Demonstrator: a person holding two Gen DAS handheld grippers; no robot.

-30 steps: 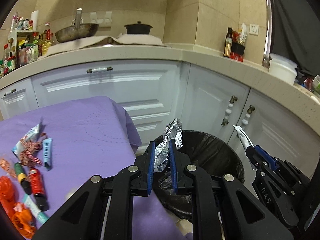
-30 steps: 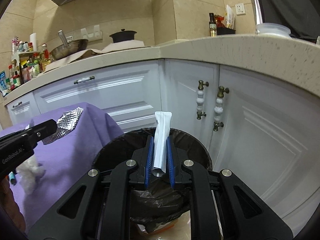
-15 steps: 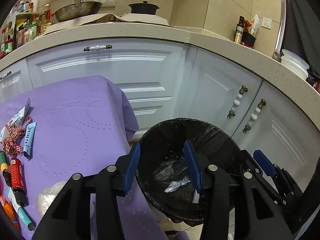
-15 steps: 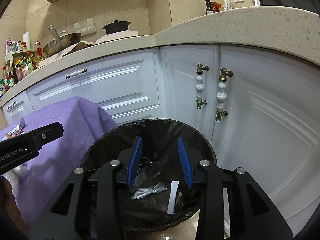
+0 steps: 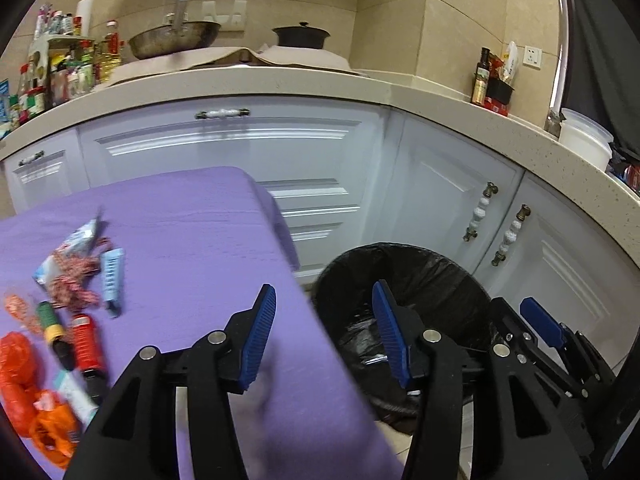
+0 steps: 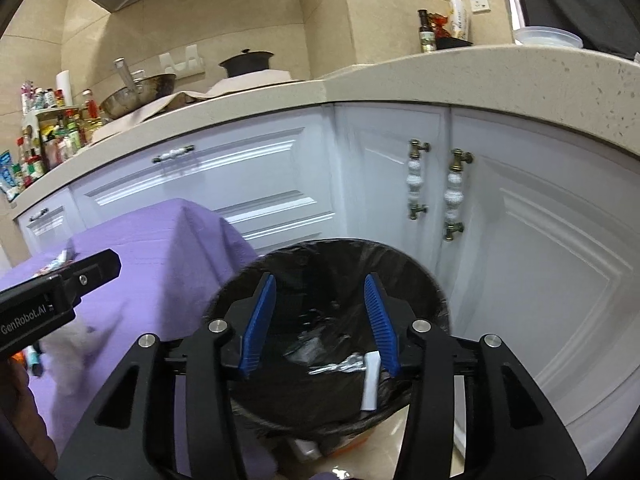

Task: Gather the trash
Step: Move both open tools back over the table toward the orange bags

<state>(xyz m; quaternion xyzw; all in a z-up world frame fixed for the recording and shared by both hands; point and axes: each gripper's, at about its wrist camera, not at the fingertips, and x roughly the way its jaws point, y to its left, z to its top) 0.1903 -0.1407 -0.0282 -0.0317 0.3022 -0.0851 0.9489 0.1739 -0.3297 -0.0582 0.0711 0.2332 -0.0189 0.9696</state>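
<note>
"GenRobot.AI" reads on the left tool (image 6: 110,264) — jaws opening, empty.

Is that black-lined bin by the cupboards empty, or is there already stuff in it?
Not empty. The bin holds a crumpled foil piece and a white strip on its black liner.

Bright, motion-blurred, fisheye-warped edges

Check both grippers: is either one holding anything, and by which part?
Nothing is held. The left gripper and right gripper are both opening with nothing between them.
</note>
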